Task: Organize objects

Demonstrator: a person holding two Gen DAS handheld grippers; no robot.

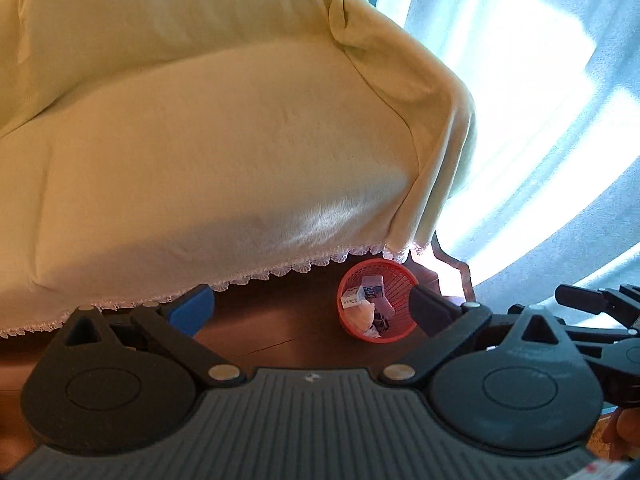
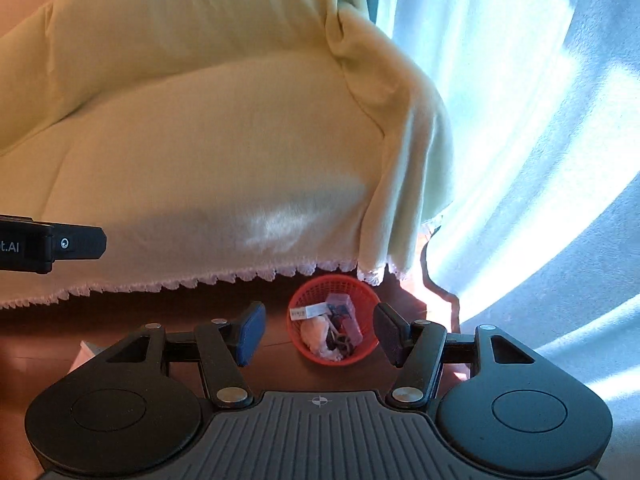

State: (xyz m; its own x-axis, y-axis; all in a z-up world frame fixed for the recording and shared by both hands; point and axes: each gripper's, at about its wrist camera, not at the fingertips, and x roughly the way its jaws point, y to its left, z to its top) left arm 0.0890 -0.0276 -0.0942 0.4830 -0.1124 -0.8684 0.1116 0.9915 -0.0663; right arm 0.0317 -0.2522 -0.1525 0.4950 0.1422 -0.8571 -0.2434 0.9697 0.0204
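1. The left gripper point(image 1: 310, 308) is being held with its jaws spread as wide as they go and nothing between them; the right gripper point(image 2: 318, 332) is also being held open and empty, its jaws set somewhat narrower

2. The red basket point(image 1: 400, 276) point(image 2: 320, 288) is being seen well below both grippers, standing on the dark wooden floor point(image 1: 280, 340) just beside the lace hem of the pale sofa cover point(image 1: 200, 160), with small objects already being kept inside: a white box point(image 2: 307, 313), a clear plastic case point(image 2: 340, 304), something crumpled and pale, and a dark tangle that is possibly a cord or clip, though blur is making this uncertain

3. The basket is looking light and heaped, so it could be tipped or slid if a finger is being brought down against its rim

4. A pale corner at the lower left of the right wrist view may be an item left out; it could be missed, being nearly hidden behind the gripper body

5. The hem could be snagged by open jaws being lowered close to it
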